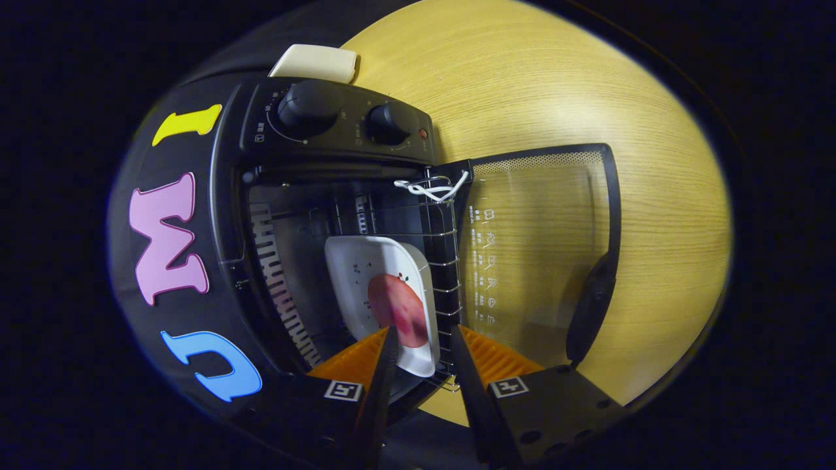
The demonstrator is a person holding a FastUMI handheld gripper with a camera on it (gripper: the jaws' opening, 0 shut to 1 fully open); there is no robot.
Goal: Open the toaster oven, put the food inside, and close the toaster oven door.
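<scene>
- Nearest the camera, the gripper [423,339] points into the oven mouth, its jaws apart with an empty gap between them, clamped on nothing.
- Just ahead of the fingertips [390,339], a white plate [366,261] carrying a round reddish piece of food [398,308] sits on the wire rack [445,261] inside the toaster oven [228,196].
- To the right, the glass door [542,248] hangs fully open over the wooden bench [522,78], its dark handle [591,307] at the outer edge.
- A white cord [432,189] is tied to the rack's far corner.
- Two black knobs [310,104] sit on the control panel, farther off.
- Beyond the oven lies a cream-coloured block [317,62].
</scene>
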